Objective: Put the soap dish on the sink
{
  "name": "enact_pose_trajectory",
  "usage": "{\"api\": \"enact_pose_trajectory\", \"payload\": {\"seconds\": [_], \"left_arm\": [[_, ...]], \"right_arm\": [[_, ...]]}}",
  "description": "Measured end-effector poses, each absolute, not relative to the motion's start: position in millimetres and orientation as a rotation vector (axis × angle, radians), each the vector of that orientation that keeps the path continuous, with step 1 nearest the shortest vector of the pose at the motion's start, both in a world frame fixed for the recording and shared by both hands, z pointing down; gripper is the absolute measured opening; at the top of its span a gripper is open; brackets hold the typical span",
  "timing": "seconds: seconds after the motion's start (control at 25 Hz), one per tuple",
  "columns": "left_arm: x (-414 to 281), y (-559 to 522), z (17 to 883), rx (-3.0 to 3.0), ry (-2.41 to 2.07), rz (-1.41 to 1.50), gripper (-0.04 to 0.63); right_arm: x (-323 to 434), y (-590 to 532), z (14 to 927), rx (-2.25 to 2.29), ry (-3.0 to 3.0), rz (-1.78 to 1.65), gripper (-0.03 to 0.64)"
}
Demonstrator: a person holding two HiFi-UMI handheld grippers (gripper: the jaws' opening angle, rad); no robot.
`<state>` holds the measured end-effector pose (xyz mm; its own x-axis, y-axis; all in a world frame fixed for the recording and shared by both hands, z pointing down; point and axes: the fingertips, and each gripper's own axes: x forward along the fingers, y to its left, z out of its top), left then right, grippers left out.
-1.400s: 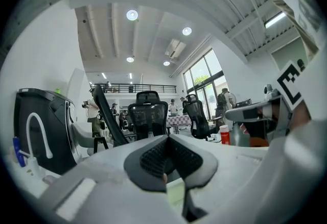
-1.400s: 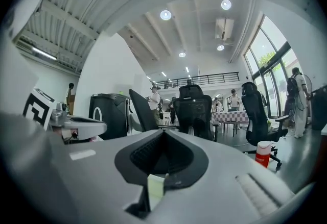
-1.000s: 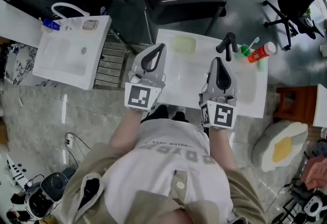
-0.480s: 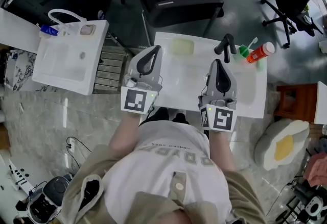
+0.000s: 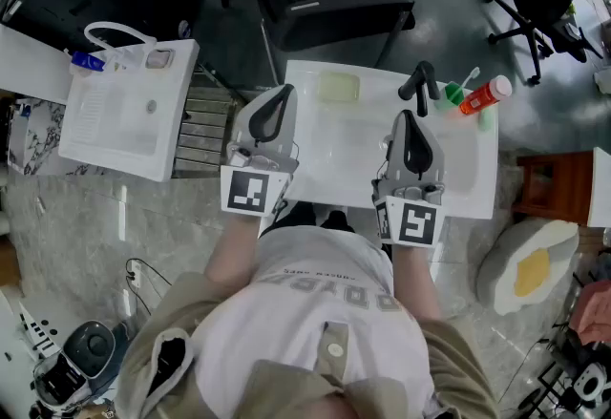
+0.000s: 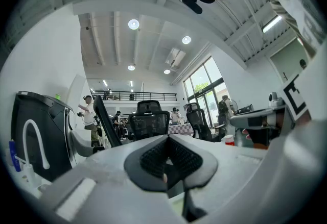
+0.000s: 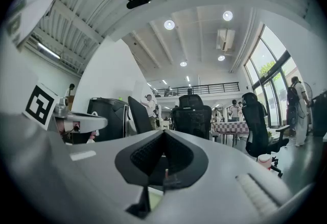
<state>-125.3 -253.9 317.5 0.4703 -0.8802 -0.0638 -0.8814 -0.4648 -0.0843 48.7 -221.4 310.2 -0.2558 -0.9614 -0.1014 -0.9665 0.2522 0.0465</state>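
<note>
On sink [image 5: 355,159]: soap dish [image 5: 338,88]; black faucet [image 5: 421,83]

Pale green soap dish [image 5: 339,88], shallow and rectangular with rounded corners, lying flat on the far rim of the sink [image 5: 355,142], toward its left corner, the sink white and rectangular, a broad flat rim around a shallow basin

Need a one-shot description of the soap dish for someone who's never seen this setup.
Find the white sink directly in front of the person, the one with the black faucet. On its far rim, left of that faucet, sits the soap dish. It is a pale green, flat, rounded rectangle, unlike the dark faucet and the orange bottle at the right.
</note>
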Motion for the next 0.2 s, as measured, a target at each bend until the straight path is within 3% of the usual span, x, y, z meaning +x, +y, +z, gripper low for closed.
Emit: {"api": "enact_pose_trajectory", "payload": {"seconds": [0.2], "left_arm": [[-129.4,-253.5,317.2,-2.598,1.579,0.016,0.006]], "right_arm": [[46.8,-220.5,309.8,-1.876,2.454,0.158,0.0]]}}
